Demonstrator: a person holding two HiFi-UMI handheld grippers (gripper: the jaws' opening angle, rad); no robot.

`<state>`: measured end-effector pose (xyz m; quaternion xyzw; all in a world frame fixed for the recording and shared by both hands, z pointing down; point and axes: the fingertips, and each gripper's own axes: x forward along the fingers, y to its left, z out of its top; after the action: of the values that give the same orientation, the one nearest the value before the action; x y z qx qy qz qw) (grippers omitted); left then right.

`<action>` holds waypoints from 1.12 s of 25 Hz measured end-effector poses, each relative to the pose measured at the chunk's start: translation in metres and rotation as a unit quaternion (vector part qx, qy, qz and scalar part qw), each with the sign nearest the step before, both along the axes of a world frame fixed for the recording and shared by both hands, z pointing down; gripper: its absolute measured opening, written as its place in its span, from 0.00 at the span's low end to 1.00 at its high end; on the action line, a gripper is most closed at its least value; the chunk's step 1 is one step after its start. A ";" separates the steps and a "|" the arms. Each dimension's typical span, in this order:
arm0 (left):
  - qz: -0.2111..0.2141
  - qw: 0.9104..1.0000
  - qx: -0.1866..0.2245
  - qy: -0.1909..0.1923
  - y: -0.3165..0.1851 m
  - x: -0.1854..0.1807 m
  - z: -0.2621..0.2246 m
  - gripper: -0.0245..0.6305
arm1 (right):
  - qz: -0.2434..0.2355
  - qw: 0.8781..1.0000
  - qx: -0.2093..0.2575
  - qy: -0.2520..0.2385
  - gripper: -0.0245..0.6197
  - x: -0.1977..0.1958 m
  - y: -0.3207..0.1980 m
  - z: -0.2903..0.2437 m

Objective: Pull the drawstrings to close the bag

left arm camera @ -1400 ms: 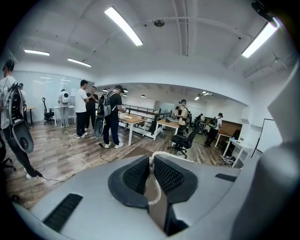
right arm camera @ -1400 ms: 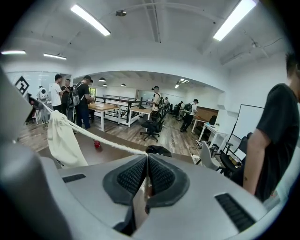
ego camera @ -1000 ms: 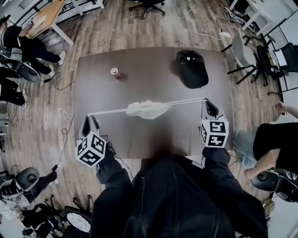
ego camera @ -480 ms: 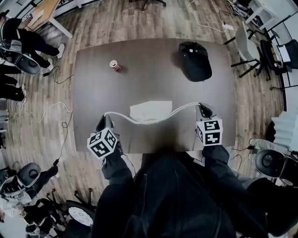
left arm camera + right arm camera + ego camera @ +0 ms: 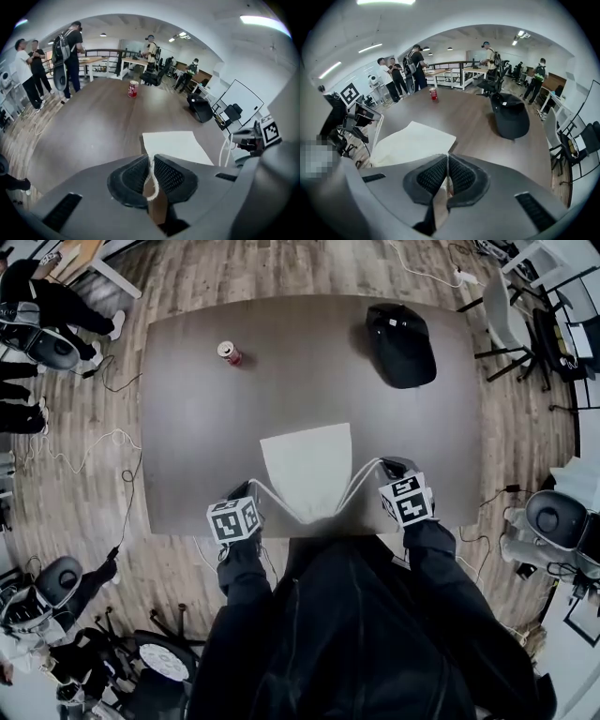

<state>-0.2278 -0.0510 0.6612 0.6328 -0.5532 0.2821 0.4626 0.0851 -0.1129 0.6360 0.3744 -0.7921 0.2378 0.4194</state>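
Where bag [image 5: 307,465] seemingly reaches table [image 5: 187,446] front edge, can [image 5: 228,352] well apart

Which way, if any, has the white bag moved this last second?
Yes. The white bag has come toward the table's near edge, farther from the red can, and now lies flat.

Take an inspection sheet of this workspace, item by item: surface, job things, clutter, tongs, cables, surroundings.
Surface: dark table.
Job's things: white bag lies flat, its near end gathered to a point; left drawstring and right drawstring run from it to the tongs.
Clutter: red can and black object on the far side.
Grippers: left tongs shut on the left drawstring; right tongs shut on the right drawstring.
Cables: white cable on the floor, left of the table.
Surroundings: wood floor; people standing beyond the table.
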 end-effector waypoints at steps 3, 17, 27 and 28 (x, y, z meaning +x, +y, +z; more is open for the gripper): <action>0.028 0.999 -0.028 0.016 0.017 0.012 0.028 0.13 | -0.011 1.000 -0.025 0.000 0.08 -0.006 0.011 0.024; 0.031 0.997 -0.016 0.068 0.021 0.038 0.042 0.31 | -0.057 0.995 -0.068 -0.048 0.38 -0.022 0.029 0.052; 0.014 0.993 0.098 0.069 -0.014 0.044 -0.038 0.32 | -0.045 0.992 0.034 -0.110 0.37 -0.044 0.004 -0.030; 0.017 0.991 0.114 0.068 -0.020 0.051 -0.049 0.32 | -0.041 0.991 0.050 -0.119 0.35 -0.048 0.001 -0.041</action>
<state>-0.1769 -0.0707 0.6126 0.7084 -0.5378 0.1816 0.4194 0.0374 -0.1123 0.5945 0.3312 -0.8618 0.2240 0.3120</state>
